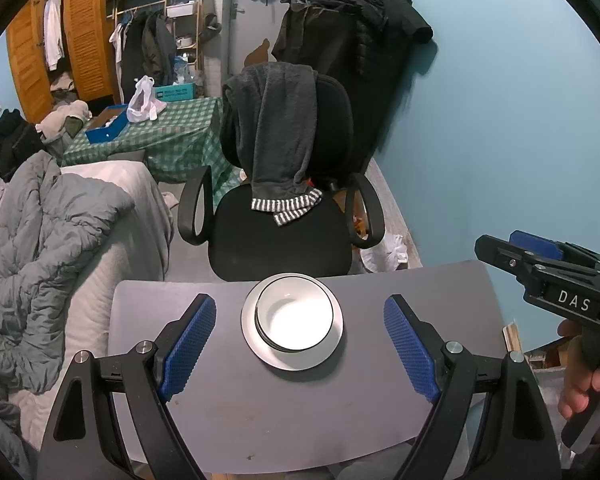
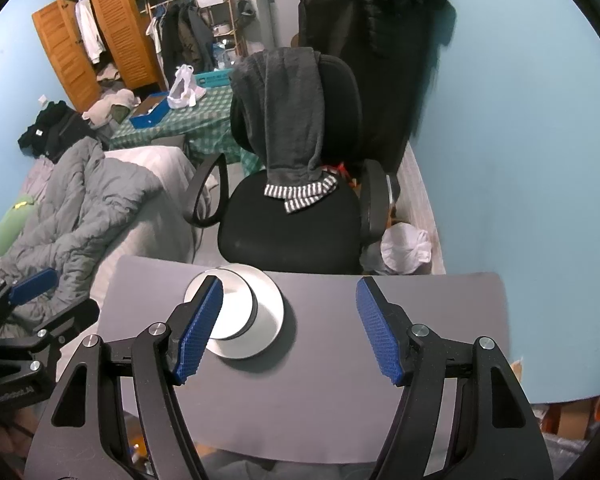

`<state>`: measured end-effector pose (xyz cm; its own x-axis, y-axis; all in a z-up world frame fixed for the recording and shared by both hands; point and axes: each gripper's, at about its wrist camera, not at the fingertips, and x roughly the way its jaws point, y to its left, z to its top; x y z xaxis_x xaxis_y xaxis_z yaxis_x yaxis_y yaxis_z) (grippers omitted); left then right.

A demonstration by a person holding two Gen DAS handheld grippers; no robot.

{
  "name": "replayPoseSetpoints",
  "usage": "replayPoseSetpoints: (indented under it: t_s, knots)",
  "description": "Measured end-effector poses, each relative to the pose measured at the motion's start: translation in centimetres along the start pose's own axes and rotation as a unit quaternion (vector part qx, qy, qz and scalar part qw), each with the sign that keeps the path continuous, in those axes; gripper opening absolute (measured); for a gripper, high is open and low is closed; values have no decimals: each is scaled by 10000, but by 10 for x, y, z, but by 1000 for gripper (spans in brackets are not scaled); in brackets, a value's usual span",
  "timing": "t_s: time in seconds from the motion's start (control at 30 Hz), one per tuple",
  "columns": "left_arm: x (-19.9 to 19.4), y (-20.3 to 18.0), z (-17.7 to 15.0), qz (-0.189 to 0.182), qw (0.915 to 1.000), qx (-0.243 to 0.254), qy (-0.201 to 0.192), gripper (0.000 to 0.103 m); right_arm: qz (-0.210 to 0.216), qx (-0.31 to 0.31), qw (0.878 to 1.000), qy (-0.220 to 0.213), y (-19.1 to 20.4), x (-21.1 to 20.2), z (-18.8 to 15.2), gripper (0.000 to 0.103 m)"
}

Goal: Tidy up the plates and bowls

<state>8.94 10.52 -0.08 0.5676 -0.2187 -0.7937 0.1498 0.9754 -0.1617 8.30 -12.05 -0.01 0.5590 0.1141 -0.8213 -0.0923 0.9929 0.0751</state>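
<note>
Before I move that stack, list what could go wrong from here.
1. The bowls sit nested off-centre on the plate; lifting the plate alone might let them slide.
2. The stack sits near the table's far edge; a push from the open left gripper could send it off toward the chair.

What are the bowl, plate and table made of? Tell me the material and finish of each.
Bowl: probably glazed ceramic or enamel, glossy white with a thin dark rim.
Plate: looks like the same, smooth pale surface with soft sheen.
Table: likely laminate or painted board, flat matte grey with faint marks.
</note>
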Motion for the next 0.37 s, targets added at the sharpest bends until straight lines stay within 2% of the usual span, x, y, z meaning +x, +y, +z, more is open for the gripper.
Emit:
replayPoseSetpoints:
  t_s: [0.37]
  knots:
    - [4,7,-3,-76,10000,15,16,87,-54,-5,10000,53,6,9,2,68]
